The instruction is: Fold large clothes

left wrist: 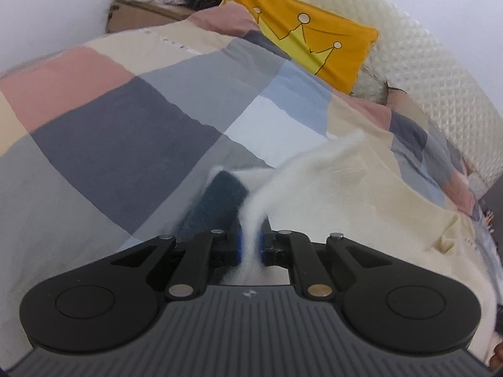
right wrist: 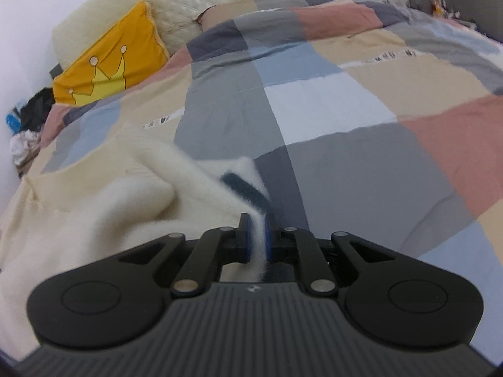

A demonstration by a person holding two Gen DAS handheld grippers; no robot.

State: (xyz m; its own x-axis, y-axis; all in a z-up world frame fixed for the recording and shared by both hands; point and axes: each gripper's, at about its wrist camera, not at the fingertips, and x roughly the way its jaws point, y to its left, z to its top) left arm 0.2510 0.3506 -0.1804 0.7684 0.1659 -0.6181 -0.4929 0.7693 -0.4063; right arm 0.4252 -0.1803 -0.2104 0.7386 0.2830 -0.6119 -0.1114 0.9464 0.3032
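Left wrist view: the left gripper (left wrist: 250, 245) is pinched on a fold of the fuzzy white garment (left wrist: 330, 182); cloth fills the narrow gap between the blue pads (left wrist: 238, 242). A dark teal band (left wrist: 220, 201) of the garment lies at 11 o'clock from the jaws. The bulk of the garment spreads toward 2 o'clock over the patchwork bedspread (left wrist: 125, 132). The orange crown pillow (left wrist: 301, 34) leans on the quilted headboard (left wrist: 424, 62) at 1 o'clock.

Right wrist view: the right gripper (right wrist: 257, 242) is pressed together on another edge of the same garment (right wrist: 110, 207), white pile showing between its pads (right wrist: 248, 238). The teal band (right wrist: 248, 191) runs from the jaws toward 12 o'clock. The rest of the garment lies bunched at 9 to 10 o'clock on the bedspread (right wrist: 361, 157). The pillow (right wrist: 113, 59) is at 10 o'clock.

Risk, judged: both grips take only a thin pinch of fluffy fabric, so a fast lift may pull the pile free and drop one corner. Uneven hand travel would skew the fold. The bunched middle may drag on the bedspread and crease.
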